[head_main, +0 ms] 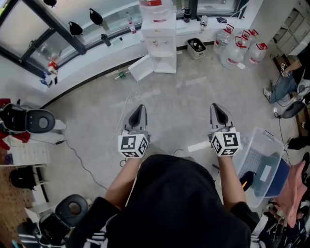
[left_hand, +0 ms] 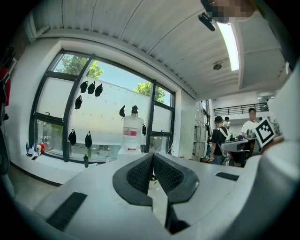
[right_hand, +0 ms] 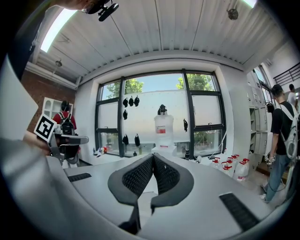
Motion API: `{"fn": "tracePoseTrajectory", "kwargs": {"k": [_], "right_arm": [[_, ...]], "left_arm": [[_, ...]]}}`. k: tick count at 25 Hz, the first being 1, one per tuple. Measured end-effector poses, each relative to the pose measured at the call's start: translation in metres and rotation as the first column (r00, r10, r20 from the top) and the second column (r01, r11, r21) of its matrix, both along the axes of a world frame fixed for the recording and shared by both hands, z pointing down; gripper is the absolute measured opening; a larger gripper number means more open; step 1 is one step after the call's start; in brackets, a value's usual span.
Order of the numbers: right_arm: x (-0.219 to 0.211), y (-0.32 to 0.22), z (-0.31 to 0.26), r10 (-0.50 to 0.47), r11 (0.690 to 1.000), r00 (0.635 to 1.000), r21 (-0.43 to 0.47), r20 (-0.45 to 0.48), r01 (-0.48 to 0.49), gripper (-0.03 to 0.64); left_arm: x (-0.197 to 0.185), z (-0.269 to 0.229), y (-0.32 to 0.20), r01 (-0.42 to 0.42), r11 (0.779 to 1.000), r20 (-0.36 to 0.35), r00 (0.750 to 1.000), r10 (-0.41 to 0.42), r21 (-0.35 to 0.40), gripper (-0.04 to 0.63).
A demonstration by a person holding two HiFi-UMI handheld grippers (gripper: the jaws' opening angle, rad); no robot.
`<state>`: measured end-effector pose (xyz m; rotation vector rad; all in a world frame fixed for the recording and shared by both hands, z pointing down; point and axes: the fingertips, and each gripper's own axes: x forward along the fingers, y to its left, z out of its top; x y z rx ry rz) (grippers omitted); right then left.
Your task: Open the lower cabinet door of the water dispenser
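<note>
We stand well back from the water dispenser (head_main: 159, 48), which sits across the floor against the window wall w/ a bottle (head_main: 156, 8) on top. Left gripper (head_main: 139, 109) and right gripper (head_main: 217, 107) are held out side by side close to our body, both aimed roughly at it. Jaws on each are clenched tight, nothing btw them. The lower cabinet door (head_main: 141, 68) is prob. the white panel angling out from the dispenser's lower left, i.e. already standing open, though it's too far off to be sure. If so, the job looks done. If not, we're only at the approach step. The next move then calls for walking in close, dropping one gripper low, spreading its jaws, catching the door's free edge and swinging it outward.
</note>
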<state>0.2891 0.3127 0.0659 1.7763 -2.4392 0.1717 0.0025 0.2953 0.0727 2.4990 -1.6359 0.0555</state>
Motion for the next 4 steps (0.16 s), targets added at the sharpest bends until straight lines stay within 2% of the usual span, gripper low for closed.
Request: {"fn": "tracePoseTrajectory", "kwargs": {"k": [4], "right_arm": [[-0.0073,-0.0100,-0.0037,0.008,1.000,1.000,0.008,0.000,-0.008,0.000]], "left_arm": [[-0.0079,0.0005,-0.0078,-0.002,1.000,-0.008,1.000,0.002,-0.004,0.005]]}}
